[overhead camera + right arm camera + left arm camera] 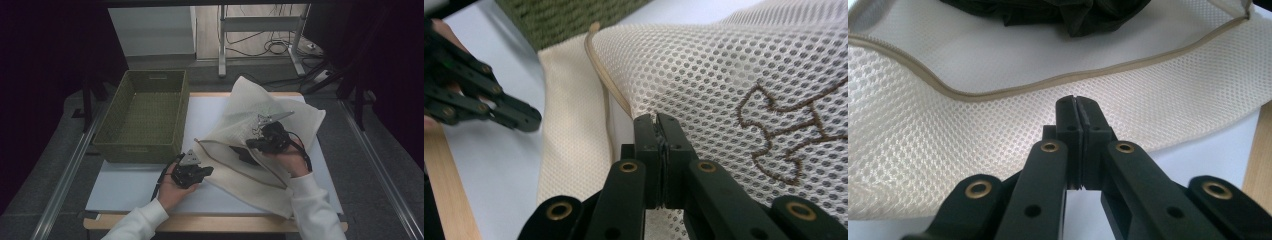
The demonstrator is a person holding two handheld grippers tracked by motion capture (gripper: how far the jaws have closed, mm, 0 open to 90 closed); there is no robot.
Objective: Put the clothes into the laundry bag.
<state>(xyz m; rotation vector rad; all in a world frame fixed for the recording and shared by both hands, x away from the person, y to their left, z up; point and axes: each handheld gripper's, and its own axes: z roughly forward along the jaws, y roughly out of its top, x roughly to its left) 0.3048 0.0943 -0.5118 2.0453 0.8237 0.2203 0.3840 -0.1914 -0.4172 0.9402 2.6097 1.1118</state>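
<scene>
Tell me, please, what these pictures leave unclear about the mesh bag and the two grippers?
- Dark item in the mesh bag: cut off by the top edge of the left gripper view; kind unclear.
- Brown stitching on the bag: cut off at the right edge of the right gripper view.
- Right gripper: whether mesh is pinched is hidden by the shut jaws.

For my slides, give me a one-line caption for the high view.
Two hand-held tongs, left and right, both shut, work a cream mesh bag beside a green basket.
</scene>
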